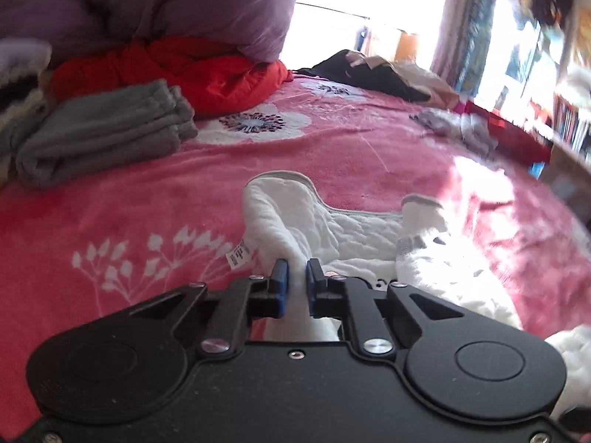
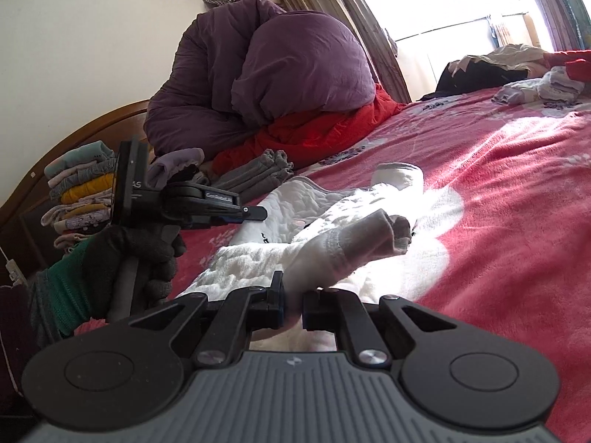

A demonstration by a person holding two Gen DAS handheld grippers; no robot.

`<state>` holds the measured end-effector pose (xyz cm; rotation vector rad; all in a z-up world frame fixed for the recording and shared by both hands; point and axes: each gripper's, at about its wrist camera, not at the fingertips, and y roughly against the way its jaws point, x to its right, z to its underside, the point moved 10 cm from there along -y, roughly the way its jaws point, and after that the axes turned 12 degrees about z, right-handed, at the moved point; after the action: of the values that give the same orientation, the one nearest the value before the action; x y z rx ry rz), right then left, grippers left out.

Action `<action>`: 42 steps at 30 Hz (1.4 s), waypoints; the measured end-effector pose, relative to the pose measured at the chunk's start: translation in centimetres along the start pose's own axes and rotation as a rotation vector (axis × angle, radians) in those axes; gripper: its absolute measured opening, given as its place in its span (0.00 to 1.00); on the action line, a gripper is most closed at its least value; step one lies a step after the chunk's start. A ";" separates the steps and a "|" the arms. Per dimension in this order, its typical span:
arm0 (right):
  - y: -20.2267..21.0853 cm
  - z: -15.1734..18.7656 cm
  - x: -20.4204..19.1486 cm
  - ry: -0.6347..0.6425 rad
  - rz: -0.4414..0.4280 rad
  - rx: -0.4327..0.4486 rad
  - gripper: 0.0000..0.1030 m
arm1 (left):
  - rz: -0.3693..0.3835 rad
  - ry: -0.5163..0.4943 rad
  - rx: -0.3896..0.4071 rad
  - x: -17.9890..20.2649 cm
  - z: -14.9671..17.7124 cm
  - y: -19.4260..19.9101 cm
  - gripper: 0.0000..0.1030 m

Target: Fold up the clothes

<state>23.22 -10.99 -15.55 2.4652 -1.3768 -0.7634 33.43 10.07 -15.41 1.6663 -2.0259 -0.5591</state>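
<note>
The white garment (image 1: 354,229) lies crumpled on the pink blanket (image 1: 129,214) of the bed. The left gripper (image 1: 295,277) has its jaws clamped on a fold of it near the label (image 1: 238,254). Only the right wrist view shows the right gripper (image 2: 293,295) pinching a cuffed sleeve (image 2: 347,251), the gloved hand (image 2: 147,254) holding the other tool, and the stack of folded clothes (image 2: 81,192) by the headboard.
</note>
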 end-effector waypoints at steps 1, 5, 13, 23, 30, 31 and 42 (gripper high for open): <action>0.0 0.0 -0.1 0.009 -0.002 -0.001 0.10 | -0.016 -0.088 -0.020 0.8 0.2 -0.5 0.09; -0.1 0.2 -0.2 0.026 0.002 -0.010 0.10 | -0.017 -0.358 -0.079 3.9 1.2 -2.1 0.09; -0.1 0.2 0.6 0.014 0.026 -0.017 0.10 | 0.224 -0.116 0.026 1.8 -1.9 1.0 0.44; 0.4 0.1 -0.2 0.026 -0.005 -0.006 0.10 | 0.284 0.428 0.089 -8.2 -2.6 -1.2 0.46; 0.2 0.0 -0.3 0.023 -0.011 -0.007 0.10 | 0.330 0.525 0.007 -8.5 -2.8 -5.8 0.47; 0.1 0.0 -0.3 0.023 -0.012 -0.009 0.10 | 0.329 0.519 0.001 -8.4 -2.9 -6.2 0.46; -0.3 -0.5 -0.4 0.006 -0.039 -0.011 0.10 | -0.089 -0.246 -0.127 -2.0 -3.1 -8.5 0.07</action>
<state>23.53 -10.48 -15.12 2.4907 -1.3218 -0.7688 42.36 10.41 -17.95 1.6864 -2.0406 -0.9445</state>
